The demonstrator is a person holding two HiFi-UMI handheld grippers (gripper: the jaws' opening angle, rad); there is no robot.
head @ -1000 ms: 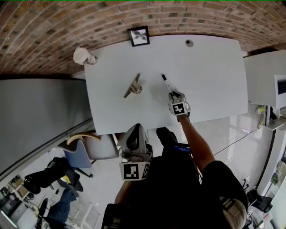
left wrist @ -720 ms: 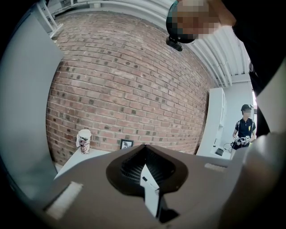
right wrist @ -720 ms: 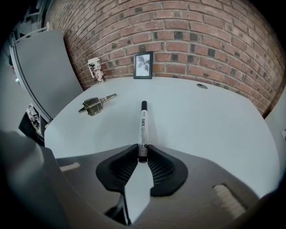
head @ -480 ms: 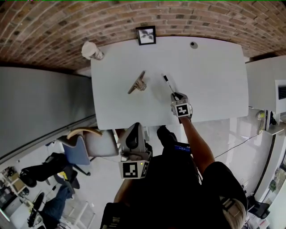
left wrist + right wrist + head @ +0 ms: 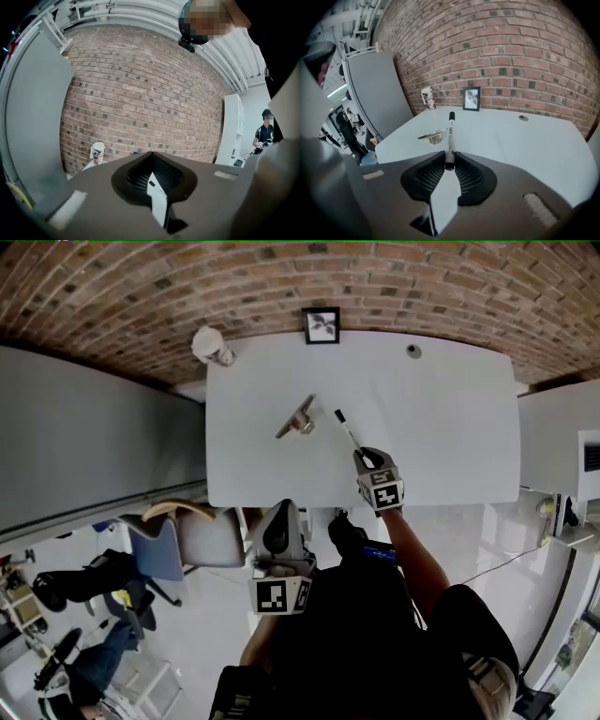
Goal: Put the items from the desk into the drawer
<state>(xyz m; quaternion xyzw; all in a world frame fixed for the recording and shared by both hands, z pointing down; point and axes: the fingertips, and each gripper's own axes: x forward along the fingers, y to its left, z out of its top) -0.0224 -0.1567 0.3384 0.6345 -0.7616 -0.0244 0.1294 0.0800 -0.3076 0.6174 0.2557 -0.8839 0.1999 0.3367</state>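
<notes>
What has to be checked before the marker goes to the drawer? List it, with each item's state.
1. Right claw grips the marker: ok, jaws pinch its near end.
2. Marker held securely: cannot tell, most of its length sticks out in front of the jaws.
3. Left claw free: ok, shut with nothing between its jaws.
4. Drawer open and reachable: cannot tell, it is in no view.
5. Desk cleared of items: not ok, a metal clip lies on it.
</notes>
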